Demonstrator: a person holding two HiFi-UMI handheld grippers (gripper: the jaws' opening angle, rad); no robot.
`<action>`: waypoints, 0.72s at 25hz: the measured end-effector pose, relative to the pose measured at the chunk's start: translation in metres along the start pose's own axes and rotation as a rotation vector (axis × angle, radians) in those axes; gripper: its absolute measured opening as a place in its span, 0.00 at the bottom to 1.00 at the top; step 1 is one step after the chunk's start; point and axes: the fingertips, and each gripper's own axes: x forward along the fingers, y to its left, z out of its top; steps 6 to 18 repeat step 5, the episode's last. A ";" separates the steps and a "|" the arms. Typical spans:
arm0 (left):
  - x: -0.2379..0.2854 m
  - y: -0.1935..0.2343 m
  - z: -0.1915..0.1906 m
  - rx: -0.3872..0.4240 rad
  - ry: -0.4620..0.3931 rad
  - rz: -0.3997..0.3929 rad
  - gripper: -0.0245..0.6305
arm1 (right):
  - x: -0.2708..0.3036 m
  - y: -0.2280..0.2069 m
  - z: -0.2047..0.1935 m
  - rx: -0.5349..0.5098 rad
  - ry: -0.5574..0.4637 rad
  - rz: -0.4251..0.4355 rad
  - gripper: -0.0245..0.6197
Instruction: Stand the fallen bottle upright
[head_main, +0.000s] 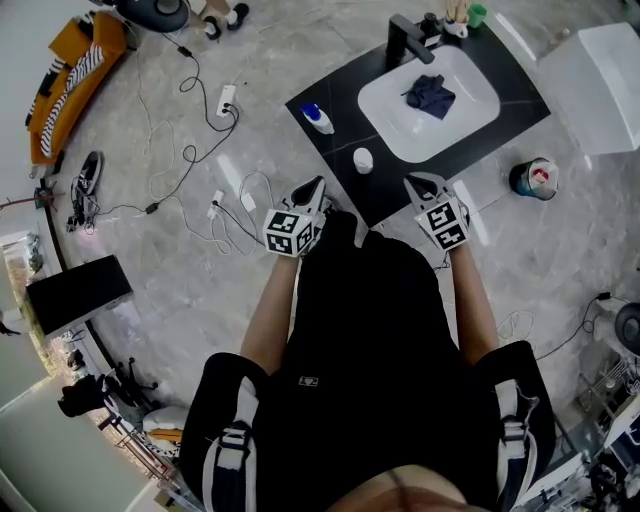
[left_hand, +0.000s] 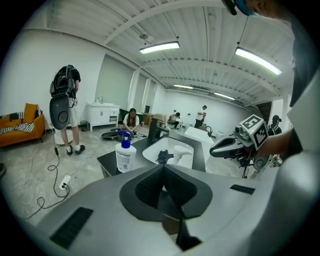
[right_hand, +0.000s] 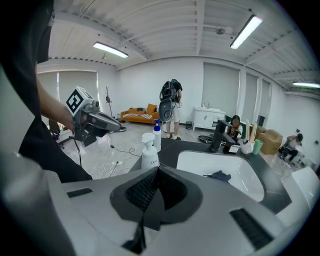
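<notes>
Two bottles stand upright on the black counter. A white spray bottle is near its front edge, and a white pump bottle with a blue top stands at its left end. My left gripper is shut and empty, just short of the counter's front corner. My right gripper is also shut and empty, at the counter's front edge to the right of the spray bottle. Each gripper shows in the other's view, the right one and the left one.
A white sink holds a dark cloth, behind it a black faucet and cups. Cables and power strips lie on the floor at left. A round container and a white fixture stand at right. People are in the background.
</notes>
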 end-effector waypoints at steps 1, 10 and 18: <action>-0.001 0.000 0.000 -0.003 -0.002 0.003 0.06 | -0.001 0.000 0.000 0.001 -0.001 0.000 0.13; -0.005 -0.002 0.001 -0.011 -0.007 0.011 0.06 | -0.004 0.000 -0.001 0.023 -0.011 0.006 0.13; -0.005 -0.002 0.001 -0.011 -0.007 0.011 0.06 | -0.004 0.000 -0.001 0.023 -0.011 0.006 0.13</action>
